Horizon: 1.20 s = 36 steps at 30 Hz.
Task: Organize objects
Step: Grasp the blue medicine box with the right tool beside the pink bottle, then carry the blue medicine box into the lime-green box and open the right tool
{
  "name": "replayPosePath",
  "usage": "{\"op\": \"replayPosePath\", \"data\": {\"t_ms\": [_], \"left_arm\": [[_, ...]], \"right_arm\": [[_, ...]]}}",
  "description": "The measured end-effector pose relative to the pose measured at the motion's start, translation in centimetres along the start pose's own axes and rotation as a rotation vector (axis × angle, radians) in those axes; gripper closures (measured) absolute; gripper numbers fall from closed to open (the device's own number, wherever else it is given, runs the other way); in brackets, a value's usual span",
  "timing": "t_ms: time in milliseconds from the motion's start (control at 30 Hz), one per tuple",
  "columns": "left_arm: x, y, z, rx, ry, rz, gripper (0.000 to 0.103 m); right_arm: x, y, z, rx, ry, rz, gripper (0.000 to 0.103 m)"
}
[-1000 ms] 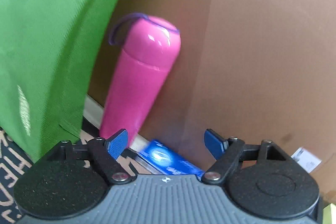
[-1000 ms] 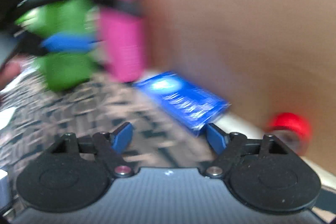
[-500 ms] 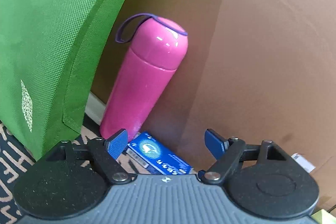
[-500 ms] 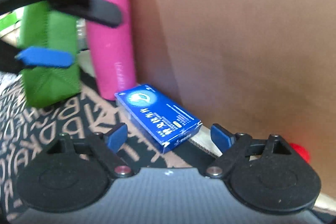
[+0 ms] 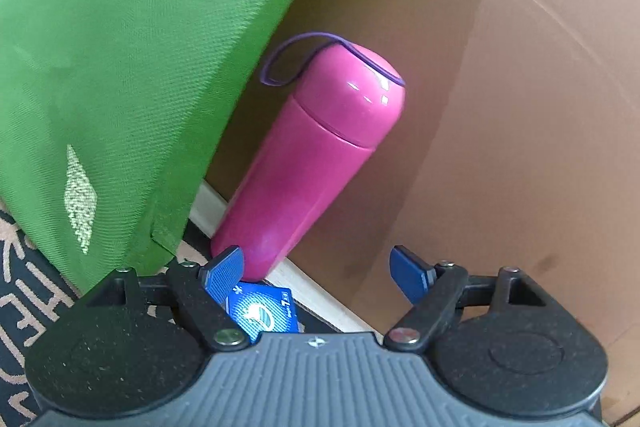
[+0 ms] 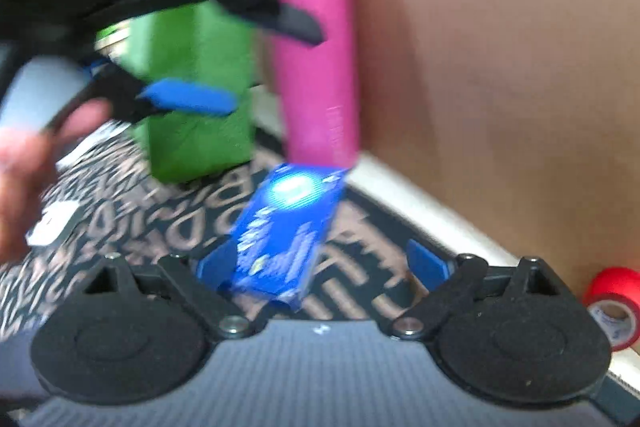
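Note:
A pink bottle (image 5: 316, 163) with a purple loop stands upright against the cardboard wall; it also shows in the right wrist view (image 6: 316, 59). A blue box (image 6: 288, 231) lies on the patterned mat just in front of the bottle, and its end shows in the left wrist view (image 5: 264, 315). My right gripper (image 6: 322, 263) is open, with the blue box between its fingers, close to the left finger. My left gripper (image 5: 320, 267) is open and empty, just short of the bottle's base. The right wrist view is blurred.
A green fabric bag (image 5: 120, 87) stands left of the bottle, also in the right wrist view (image 6: 196, 115). A brown cardboard wall (image 5: 500, 107) runs behind. A red tape roll (image 6: 612, 303) lies at the right. The mat (image 6: 120, 207) has a letter pattern.
My right gripper has moved forward so the blue box now lies between its fingers, turned lengthwise toward me. My left gripper has come closer to the bottle.

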State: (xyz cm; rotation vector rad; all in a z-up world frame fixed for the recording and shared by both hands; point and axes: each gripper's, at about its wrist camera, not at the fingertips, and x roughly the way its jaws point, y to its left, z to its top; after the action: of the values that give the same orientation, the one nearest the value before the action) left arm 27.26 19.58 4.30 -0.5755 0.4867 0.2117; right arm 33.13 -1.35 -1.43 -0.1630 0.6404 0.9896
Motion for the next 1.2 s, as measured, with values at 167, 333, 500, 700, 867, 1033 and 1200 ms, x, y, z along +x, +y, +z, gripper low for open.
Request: {"op": "replayPosePath", "data": {"t_ms": [167,333,500,700,867,1033,1200], "left_arm": [[0.2,-0.3,-0.2,0.012,-0.002,0.005,0.019],[0.2,-0.7,-0.5,0.018,-0.002,-0.006,0.019],[0.5,-1.4,-0.9,0.045,-0.003,0.004,0.019],[1.3,-2.5,-1.9,0.062,0.036,-0.037,0.019],[1.9,-4.3,-3.1,0.133,0.046,-0.041,0.019],[3.4,-7.0,-5.5,0.224,0.1,-0.094,0.018],[5.7,-10.3,-9.7,0.302,0.176,-0.186,0.018]], "right_arm": [[3.5,0.9,0.2,0.055,0.009,0.014,0.004],[5.1,4.2,-0.4,0.058,0.017,-0.058,0.01],[3.9,5.3,-0.9,-0.031,0.044,-0.234,0.047],[-2.2,3.3,-4.4,-0.009,0.052,-0.304,0.047],[-7.9,1.6,-8.0,0.021,0.042,-0.395,0.047],[-12.9,-0.3,-11.6,0.134,0.016,-0.549,0.046],[-15.0,-2.3,-13.5,0.221,-0.003,-0.609,0.044]]}}
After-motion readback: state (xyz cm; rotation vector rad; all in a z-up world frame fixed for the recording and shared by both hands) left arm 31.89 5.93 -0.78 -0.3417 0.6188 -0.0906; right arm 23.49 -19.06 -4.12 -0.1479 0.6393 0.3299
